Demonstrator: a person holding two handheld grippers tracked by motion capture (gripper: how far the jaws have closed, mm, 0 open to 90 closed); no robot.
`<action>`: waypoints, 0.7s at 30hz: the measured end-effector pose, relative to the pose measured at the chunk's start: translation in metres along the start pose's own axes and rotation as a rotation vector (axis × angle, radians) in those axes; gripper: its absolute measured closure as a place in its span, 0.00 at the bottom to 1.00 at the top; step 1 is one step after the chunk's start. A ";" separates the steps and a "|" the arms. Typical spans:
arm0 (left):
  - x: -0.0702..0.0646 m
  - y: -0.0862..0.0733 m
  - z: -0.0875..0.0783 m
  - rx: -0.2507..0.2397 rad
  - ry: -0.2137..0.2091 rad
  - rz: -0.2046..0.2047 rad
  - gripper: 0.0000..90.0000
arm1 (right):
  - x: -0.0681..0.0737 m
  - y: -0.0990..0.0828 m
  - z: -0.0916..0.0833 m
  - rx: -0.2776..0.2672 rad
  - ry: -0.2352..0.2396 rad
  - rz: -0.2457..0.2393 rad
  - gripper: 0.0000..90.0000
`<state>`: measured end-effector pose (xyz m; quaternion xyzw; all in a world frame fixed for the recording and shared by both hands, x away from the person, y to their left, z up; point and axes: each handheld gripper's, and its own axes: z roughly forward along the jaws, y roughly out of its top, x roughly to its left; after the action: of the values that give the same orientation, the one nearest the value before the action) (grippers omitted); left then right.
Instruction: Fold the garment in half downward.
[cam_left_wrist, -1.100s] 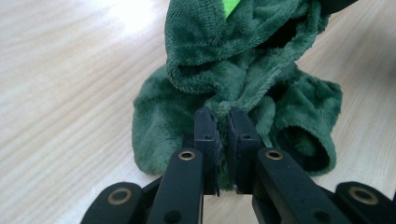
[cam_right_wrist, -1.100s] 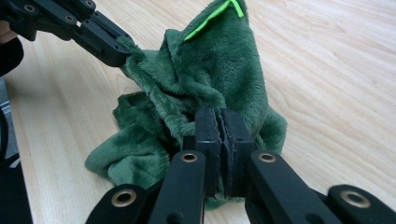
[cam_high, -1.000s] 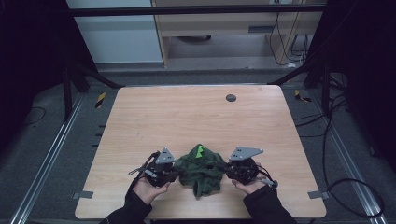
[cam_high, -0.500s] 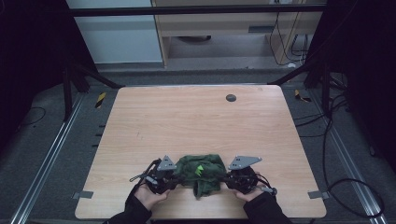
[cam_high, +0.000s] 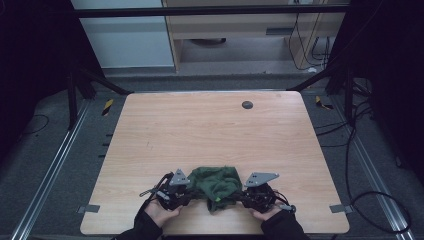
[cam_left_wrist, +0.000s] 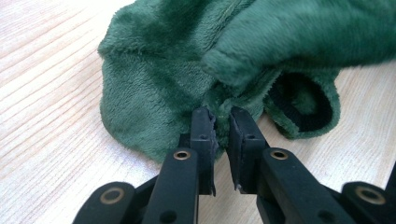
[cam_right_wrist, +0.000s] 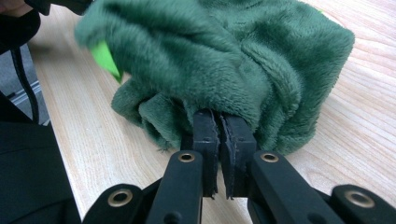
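- Since a second ago, bunched green fleece garment (cam_high: 216, 184) pulled lower and wider between left gripper (cam_high: 176, 189) and right gripper (cam_high: 256, 189); probably spreading or folding under way.
- Lying at the counter's (cam_high: 200, 130) near edge, about midway along.
- Left jaws nearly closed, pinching a fold of fleece (cam_left_wrist: 215, 95); right jaws likewise clamped on fabric (cam_right_wrist: 219, 102).
- Black-lined opening (cam_left_wrist: 303, 105), perhaps a cuff, plain from the left gripper view; bright green tag (cam_right_wrist: 105, 58) clearer from the right.

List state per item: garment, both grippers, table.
green fleece garment: bunched in a heap on the table, pinched at both sides, bright green tag showing.
left gripper: shut on a fold of the garment.
right gripper: shut on the garment's edge.
table: bare wood apart from the garment; dark round spot near far edge.
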<state>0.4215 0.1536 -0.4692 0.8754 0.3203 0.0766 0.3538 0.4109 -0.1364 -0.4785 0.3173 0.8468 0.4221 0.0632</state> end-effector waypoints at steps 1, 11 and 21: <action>0.000 0.000 -0.001 -0.003 0.002 -0.003 0.88 | 0.000 0.000 -0.001 -0.006 -0.001 0.002 0.94; 0.003 0.000 -0.023 -0.061 0.031 -0.029 0.82 | -0.001 -0.001 -0.022 -0.061 -0.022 0.037 0.90; 0.012 0.021 -0.032 -0.099 0.066 -0.029 0.95 | -0.011 0.014 -0.030 -0.132 -0.064 0.063 0.95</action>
<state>0.4298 0.1674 -0.4323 0.8491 0.3402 0.1161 0.3870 0.4153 -0.1573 -0.4511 0.3524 0.8042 0.4685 0.0977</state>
